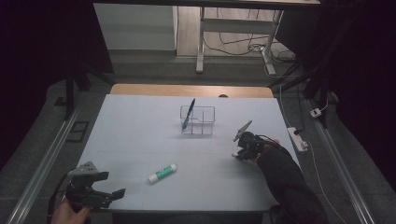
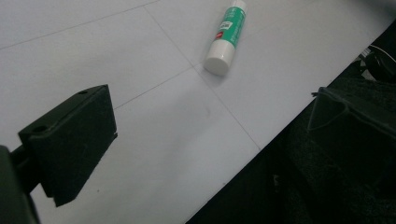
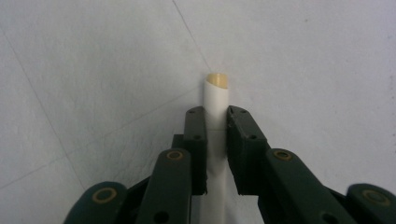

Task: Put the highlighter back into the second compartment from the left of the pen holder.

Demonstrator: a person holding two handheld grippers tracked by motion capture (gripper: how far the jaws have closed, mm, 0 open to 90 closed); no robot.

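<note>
My right gripper (image 1: 239, 155) rests low on the white table sheet (image 1: 140, 135) at the right, shut on a white tube (image 3: 217, 93) with a pale yellow end. In the right gripper view the tube pokes out past the gripper (image 3: 216, 114), pinched between both pads. A green and white glue stick (image 1: 162, 173) (image 2: 226, 37) lies flat near the front middle. My left gripper (image 1: 114, 184) hovers at the front left corner, open, with nothing between its jaws; one black pad (image 2: 70, 144) shows in its own view.
A clear divided holder (image 1: 205, 122) stands at the table's middle back with a blue pen (image 1: 188, 113) leaning in it. A white power strip (image 1: 297, 138) lies on the floor to the right. The table's front edge (image 2: 261, 149) runs close to the left gripper.
</note>
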